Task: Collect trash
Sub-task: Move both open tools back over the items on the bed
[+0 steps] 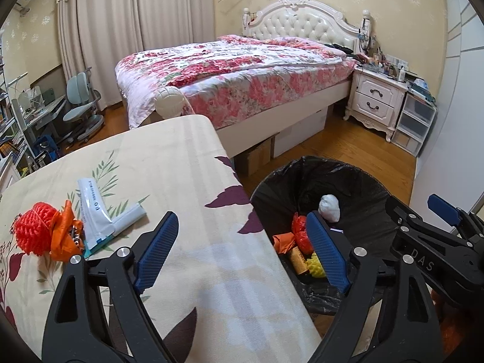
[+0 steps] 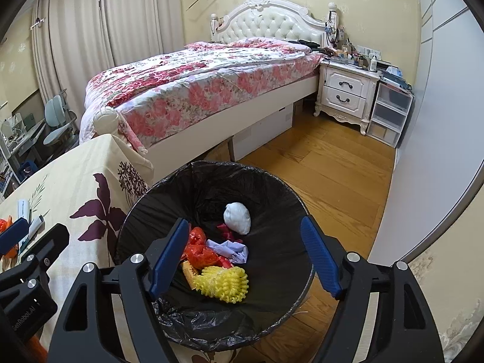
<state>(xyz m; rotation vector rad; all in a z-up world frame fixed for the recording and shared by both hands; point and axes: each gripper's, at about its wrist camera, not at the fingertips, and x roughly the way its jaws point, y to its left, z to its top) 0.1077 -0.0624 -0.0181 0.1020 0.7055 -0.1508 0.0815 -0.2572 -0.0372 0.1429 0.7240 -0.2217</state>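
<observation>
- Bedroom: cloth-covered table (image 1: pixel 187 187) beside a black-lined bin (image 2: pixel 272 187).
- Left gripper (image 1: pixel 242 254) gapes wide and empty over the table edge.
- Right gripper (image 2: pixel 245 260) gapes empty above the bin.
- Red mesh (image 1: pixel 31 231), orange wrapper (image 1: pixel 62 236), tube (image 1: pixel 93 211) lie on the table; other trash in the bin.

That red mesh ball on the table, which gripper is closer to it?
Left. The left gripper hangs over the table edge, right of the red mesh ball; the right gripper is over the bin.
</observation>
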